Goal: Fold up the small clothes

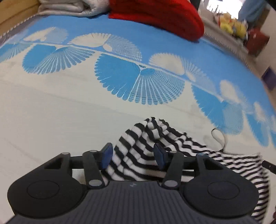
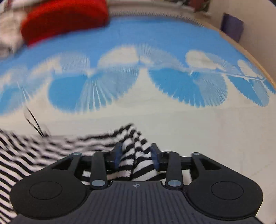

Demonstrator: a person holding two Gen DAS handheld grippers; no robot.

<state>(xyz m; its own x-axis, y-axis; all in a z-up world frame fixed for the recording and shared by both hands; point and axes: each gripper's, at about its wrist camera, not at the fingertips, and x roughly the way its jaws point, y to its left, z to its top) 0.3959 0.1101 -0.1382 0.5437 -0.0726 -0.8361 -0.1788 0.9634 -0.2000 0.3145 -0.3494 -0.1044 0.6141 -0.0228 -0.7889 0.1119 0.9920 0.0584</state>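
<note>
A black-and-white striped garment is held up between both grippers over a blue and white patterned bed cover. My left gripper is shut on a bunched corner of it, and the cloth trails off to the right. My right gripper is shut on another bunched corner of the striped garment, and the cloth trails off to the left, blurred. A thin dark loop hangs from the garment's edge; it also shows in the right wrist view.
The bed cover spreads out ahead of both grippers. A red cushion and folded grey-white bedding lie at the far side. The red cushion shows blurred in the right wrist view. A wooden bed edge runs on the right.
</note>
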